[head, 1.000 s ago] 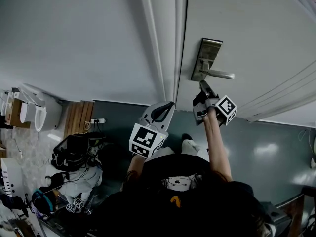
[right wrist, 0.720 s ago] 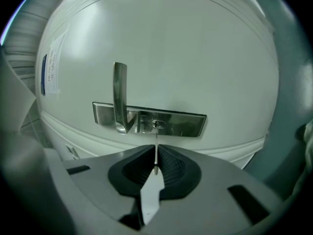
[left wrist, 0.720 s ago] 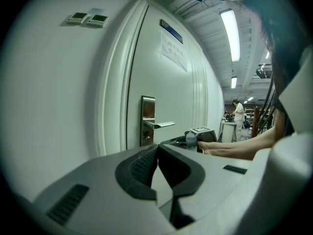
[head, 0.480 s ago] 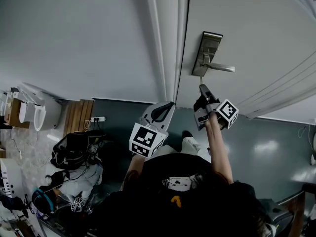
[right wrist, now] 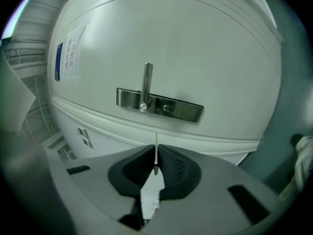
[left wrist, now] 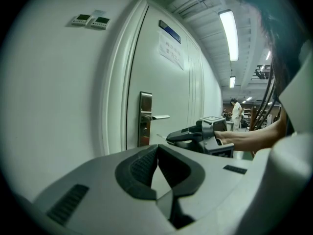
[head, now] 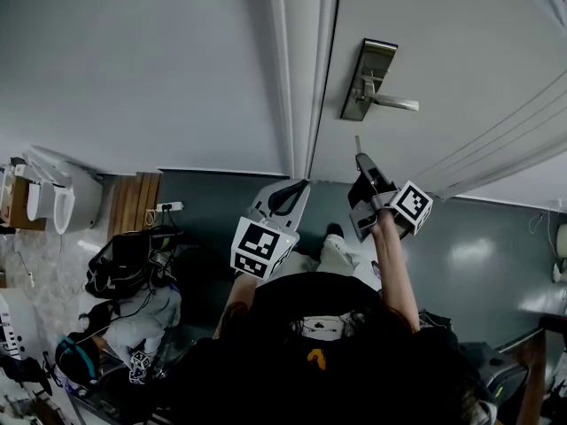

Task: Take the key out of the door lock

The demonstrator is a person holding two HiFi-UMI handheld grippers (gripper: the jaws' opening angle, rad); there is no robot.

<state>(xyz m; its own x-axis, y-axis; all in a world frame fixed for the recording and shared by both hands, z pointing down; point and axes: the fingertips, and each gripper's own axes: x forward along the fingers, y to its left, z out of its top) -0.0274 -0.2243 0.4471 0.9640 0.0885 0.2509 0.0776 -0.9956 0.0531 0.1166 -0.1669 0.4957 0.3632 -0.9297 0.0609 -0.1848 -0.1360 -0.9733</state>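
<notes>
The steel lock plate (head: 368,78) with its lever handle (head: 395,104) sits on the white door (head: 461,51). My right gripper (head: 361,161) is just below the plate, shut on the key (head: 357,143), whose thin blade points at the door and is clear of it. In the right gripper view the key (right wrist: 156,153) stands between the closed pads, with the keyhole (right wrist: 167,108) empty ahead. The left gripper (head: 289,198) hangs lower, by the door frame, shut on nothing. From the left gripper view I see the lock plate (left wrist: 145,119) and the right gripper (left wrist: 195,136).
The door frame (head: 301,69) and a plain wall (head: 133,60) lie left of the lock. Bags and cables (head: 128,282) clutter the floor at lower left beside a wooden panel (head: 133,206). A paper notice (left wrist: 171,50) hangs on the door. A person (left wrist: 236,112) stands far off.
The right gripper has drawn back from the lock plate with the key in it, so the gap to the door has grown. The left gripper has barely moved.
</notes>
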